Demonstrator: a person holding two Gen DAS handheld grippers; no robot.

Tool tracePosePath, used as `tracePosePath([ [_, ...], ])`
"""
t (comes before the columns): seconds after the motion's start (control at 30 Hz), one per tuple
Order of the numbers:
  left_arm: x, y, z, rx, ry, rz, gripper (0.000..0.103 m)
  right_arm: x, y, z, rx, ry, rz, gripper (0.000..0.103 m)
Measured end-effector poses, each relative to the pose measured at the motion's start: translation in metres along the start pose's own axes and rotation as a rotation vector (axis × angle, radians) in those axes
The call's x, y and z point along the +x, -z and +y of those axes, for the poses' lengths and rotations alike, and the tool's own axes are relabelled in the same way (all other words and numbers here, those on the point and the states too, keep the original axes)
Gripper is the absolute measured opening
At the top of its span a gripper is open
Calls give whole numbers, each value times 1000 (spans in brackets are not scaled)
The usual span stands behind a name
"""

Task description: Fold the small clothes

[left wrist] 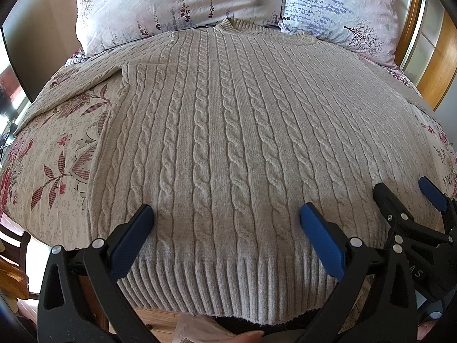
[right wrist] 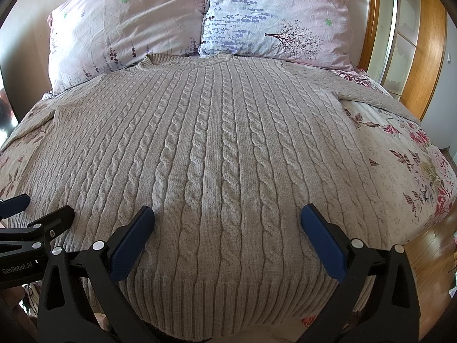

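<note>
A beige cable-knit sweater (left wrist: 222,131) lies flat on the bed, collar toward the pillows and ribbed hem toward me; it also shows in the right wrist view (right wrist: 211,148). Its sleeves spread out to both sides. My left gripper (left wrist: 227,217) is open, its blue pads hovering over the hem's left part. My right gripper (right wrist: 227,217) is open over the hem's right part; it also shows at the right edge of the left wrist view (left wrist: 408,194). The left gripper shows at the left edge of the right wrist view (right wrist: 40,208). Neither holds anything.
The bed has a floral cover (left wrist: 57,154) (right wrist: 400,171). Two pillows (left wrist: 177,3) (right wrist: 274,14) lie at the head. A wooden headboard frame (right wrist: 428,43) stands at the right, with wood floor (right wrist: 434,257) beside the bed.
</note>
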State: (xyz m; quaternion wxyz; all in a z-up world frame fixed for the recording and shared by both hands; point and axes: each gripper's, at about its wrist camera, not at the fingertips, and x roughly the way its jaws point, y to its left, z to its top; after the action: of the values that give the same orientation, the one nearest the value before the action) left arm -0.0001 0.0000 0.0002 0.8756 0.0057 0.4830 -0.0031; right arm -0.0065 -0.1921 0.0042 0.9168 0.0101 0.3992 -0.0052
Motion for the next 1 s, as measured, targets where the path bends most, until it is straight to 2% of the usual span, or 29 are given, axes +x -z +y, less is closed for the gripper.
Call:
tracePosePath([
  [1.0, 0, 0, 0, 2, -2, 0, 101, 3, 0, 0, -9, -3, 1, 102],
])
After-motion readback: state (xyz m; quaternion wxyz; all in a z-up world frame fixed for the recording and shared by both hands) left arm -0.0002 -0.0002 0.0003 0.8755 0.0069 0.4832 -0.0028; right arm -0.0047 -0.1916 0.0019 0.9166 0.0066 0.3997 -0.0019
